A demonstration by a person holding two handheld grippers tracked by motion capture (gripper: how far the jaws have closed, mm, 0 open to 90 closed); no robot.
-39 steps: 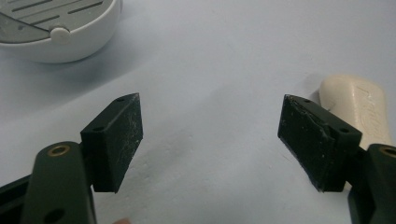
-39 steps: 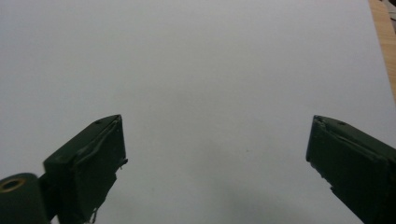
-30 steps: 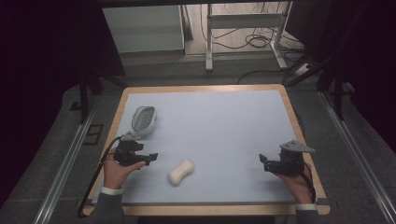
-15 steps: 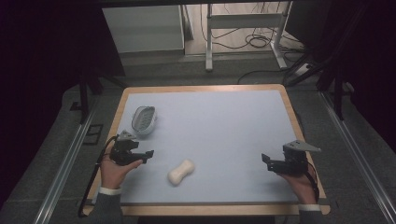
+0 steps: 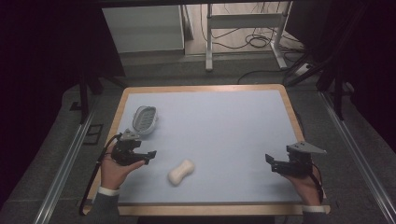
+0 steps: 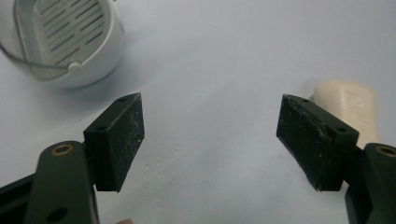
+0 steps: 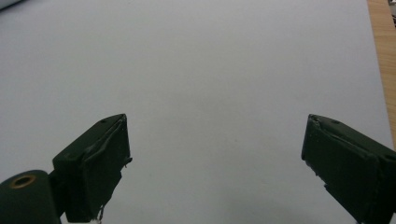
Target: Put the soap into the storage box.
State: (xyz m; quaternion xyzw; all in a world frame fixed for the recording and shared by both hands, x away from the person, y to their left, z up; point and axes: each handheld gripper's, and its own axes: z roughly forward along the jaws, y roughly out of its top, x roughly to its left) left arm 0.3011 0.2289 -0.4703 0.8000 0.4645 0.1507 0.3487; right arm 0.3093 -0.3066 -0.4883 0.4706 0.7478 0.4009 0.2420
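Observation:
A cream bar of soap (image 5: 181, 171) lies on the pale blue mat near the front, left of centre. A white slotted soap dish (image 5: 144, 119) sits at the mat's left side, farther back. My left gripper (image 5: 150, 155) is open, held low between the dish and the soap, with nothing between its jaws. In the left gripper view the dish (image 6: 60, 39) is at upper left and the soap (image 6: 350, 105) peeks out behind the right jaw. My right gripper (image 5: 269, 162) is open over bare mat at the front right, jaws wide apart in the right gripper view (image 7: 215, 163).
The mat (image 5: 219, 121) covers a wooden-edged table (image 5: 119, 107). Dark floor, metal rails and a desk frame with cables (image 5: 247, 42) lie beyond the far edge. A strip of the wooden edge (image 7: 383, 42) runs down the right gripper view's right side.
Both hands have drifted slightly toward the front of the table. The left gripper has turned a little toward the soap. Soap and dish have not moved.

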